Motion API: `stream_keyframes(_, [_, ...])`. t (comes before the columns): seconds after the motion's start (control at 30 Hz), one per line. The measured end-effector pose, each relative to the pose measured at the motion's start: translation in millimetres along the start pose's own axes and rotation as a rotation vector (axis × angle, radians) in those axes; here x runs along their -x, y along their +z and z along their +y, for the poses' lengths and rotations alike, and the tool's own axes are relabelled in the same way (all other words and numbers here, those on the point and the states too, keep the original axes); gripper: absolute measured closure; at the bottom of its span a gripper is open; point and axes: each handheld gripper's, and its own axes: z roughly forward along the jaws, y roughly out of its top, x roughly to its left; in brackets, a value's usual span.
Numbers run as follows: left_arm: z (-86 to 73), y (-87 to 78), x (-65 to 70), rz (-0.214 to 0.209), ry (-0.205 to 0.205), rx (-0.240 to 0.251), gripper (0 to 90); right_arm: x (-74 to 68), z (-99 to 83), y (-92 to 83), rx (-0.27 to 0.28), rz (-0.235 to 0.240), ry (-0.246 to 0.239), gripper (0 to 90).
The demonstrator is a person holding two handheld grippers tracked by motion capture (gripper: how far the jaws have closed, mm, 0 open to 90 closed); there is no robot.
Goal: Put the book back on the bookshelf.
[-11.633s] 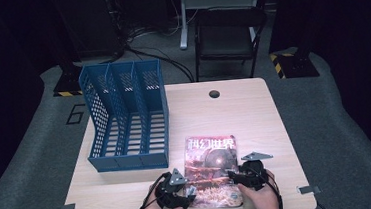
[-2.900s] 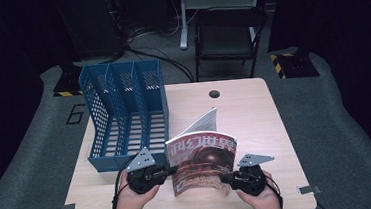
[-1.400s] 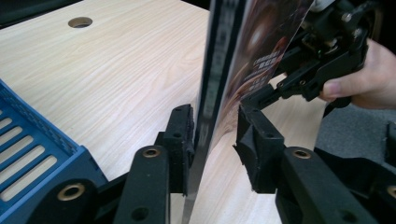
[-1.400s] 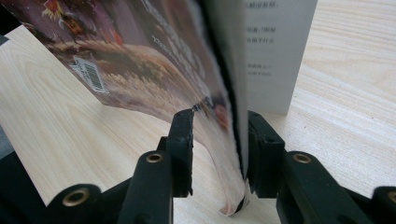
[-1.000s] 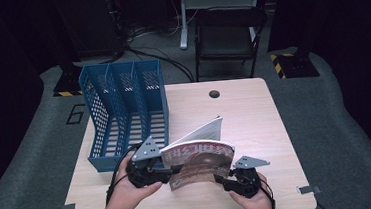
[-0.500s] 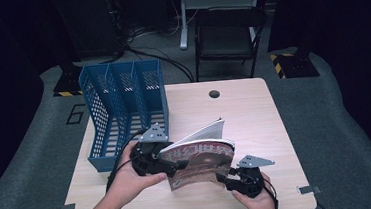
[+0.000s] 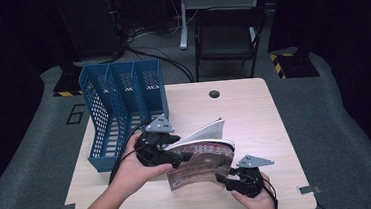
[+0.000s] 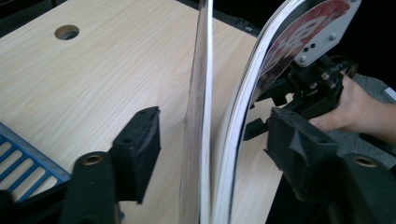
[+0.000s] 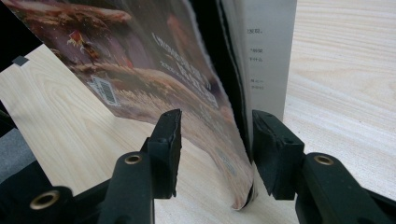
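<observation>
**Layout of the Table Area**

The table [image 7: 254,109] occupies the centre of the high view. The file rack [image 7: 123,109] stands on its left part, in the left-centre of the frame. The magazine [image 7: 200,161] stands on the table at lower centre, right of the rack. The left gripper [image 7: 180,157] is at the magazine's left edge; the right gripper [image 7: 222,179] is at its lower right corner. A hole [image 7: 215,93] lies in the table top above the magazine. A chair [image 7: 228,36] stands behind the table, at upper centre.
</observation>
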Motion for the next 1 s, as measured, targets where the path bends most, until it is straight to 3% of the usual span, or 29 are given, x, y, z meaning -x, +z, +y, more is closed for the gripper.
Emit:
stream_keyframes(0.1, [4.0,-0.8,1.2,0.013,0.010,0.000,45.0,-0.4,0.3,-0.8,0.003,-0.001,-0.003,54.1])
stream_keyframes(0.33, [13.4,-0.3,4.5,0.028,0.052,-0.017,54.7,0.4,0.9,-2.3,0.016,-0.003,-0.003,54.7])
stream_keyframes(0.6, [20.4,5.2,8.8,0.019,0.084,-0.038,62.0,0.3,2.4,-6.2,0.056,-0.019,-0.009,64.2])
stream_keyframes(0.7, [21.6,5.7,10.0,0.022,0.079,-0.037,64.0,0.1,2.5,-5.8,0.059,-0.030,-0.022,67.4])
stream_keyframes(1.0, [27.0,8.6,12.6,0.027,0.093,-0.062,70.6,-0.3,4.2,-3.7,0.074,-0.036,-0.015,70.1])
